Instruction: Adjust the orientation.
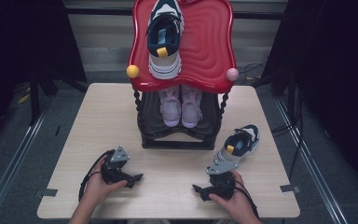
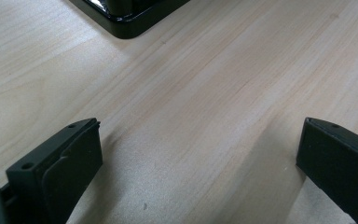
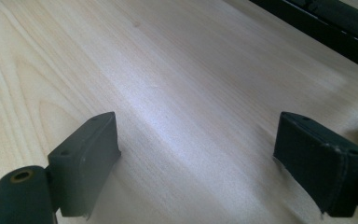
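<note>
Both hands rest low on the near part of the pale wooden table (image 1: 98, 121). Left gripper (image 1: 137, 178) lies near-left, held in the left hand (image 1: 98, 184), tips pointing right toward the table's middle; in the left gripper view its jaws stand wide apart over bare wood, nothing between them, released. Right gripper (image 1: 196, 189) lies near-right, in the right hand (image 1: 235, 200), tips pointing left; in the right gripper view its jaws also stand wide, bare table between, released. The two grippers face each other, well apart. Nearest thing to them: a loose sneaker (image 1: 237, 144), white, navy and grey with a yellow tab, lying on the table just beyond the right gripper, toe toward the far right, heel near the gripper's grey plate; whether they touch I cannot tell. Just left of it, at the table's centre, stands a black two-level shoe rack (image 1: 177, 140) with a red top tray (image 1: 209, 42). A matching sneaker (image 1: 165, 37) sits on the red tray, heel toward the near side. A pale pink pair (image 1: 181, 107) sits side by side on the lower shelf. A yellow knob (image 1: 132, 71) and a pink knob (image 1: 232, 74) mark the tray's near corners.
</note>
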Tool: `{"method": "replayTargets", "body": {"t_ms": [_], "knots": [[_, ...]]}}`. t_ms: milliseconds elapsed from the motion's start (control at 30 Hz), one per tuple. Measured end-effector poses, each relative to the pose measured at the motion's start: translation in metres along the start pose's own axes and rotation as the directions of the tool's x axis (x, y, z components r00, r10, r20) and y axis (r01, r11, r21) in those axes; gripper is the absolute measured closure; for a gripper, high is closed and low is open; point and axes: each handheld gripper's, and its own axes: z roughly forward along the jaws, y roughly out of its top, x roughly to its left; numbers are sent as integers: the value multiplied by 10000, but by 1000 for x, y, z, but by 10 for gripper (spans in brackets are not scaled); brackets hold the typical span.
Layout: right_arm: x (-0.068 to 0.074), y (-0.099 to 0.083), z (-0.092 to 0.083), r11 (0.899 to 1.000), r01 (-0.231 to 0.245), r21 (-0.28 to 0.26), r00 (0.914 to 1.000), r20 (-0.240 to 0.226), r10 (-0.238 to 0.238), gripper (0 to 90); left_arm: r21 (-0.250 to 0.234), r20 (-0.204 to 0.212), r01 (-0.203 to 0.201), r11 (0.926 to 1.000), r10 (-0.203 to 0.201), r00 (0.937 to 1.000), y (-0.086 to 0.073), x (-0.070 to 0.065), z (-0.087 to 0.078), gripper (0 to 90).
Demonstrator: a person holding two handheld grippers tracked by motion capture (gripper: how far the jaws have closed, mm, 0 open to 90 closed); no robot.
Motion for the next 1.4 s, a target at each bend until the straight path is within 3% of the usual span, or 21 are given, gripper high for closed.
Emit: {"method": "replayTargets", "body": {"t_ms": [167, 267, 567, 633, 1000, 1067, 1200, 1400], "knots": [[-1, -1, -2, 10000, 55, -30, 9999, -144, -56, 145, 5, -2, -10, 10000, 10, 10000, 0, 0, 0, 0], [-5, 0, -6, 9996, -54, 295, 9999, -138, 58, 160, 37, -3, -54, 10000, 54, 10000, 0, 0, 0, 0], [-31, 8, -22, 9978, -666, -29, 9978, -1, 666, 185, 41, 4, -48, 10000, 48, 10000, 0, 0, 0, 0], [-34, 11, -20, 9978, -662, 5, 9977, -155, 662, 186, 40, 0, -48, 10000, 48, 10000, 0, 0, 0, 0], [-36, 28, -4, 9999, -113, 99, 9997, 204, 111, 236, 35, 2, -51, 10000, 51, 10000, 0, 0, 0, 0], [-33, 31, -4, 9998, -170, 107, 9998, 101, 169, 227, -22, -4, 37, 10000, -37, 10000, 0, 0, 0, 0], [-30, 36, -2, 9998, 203, 46, 9994, 284, -204, 222, 36, 14, -64, 10000, 64, 10000, 0, 0, 0, 0], [-36, 31, -5, 9997, 1, 258, 9966, 821, -22, 259, -35, 10, 33, 10000, -33, 10000, 0, 0, 0, 0]]}}
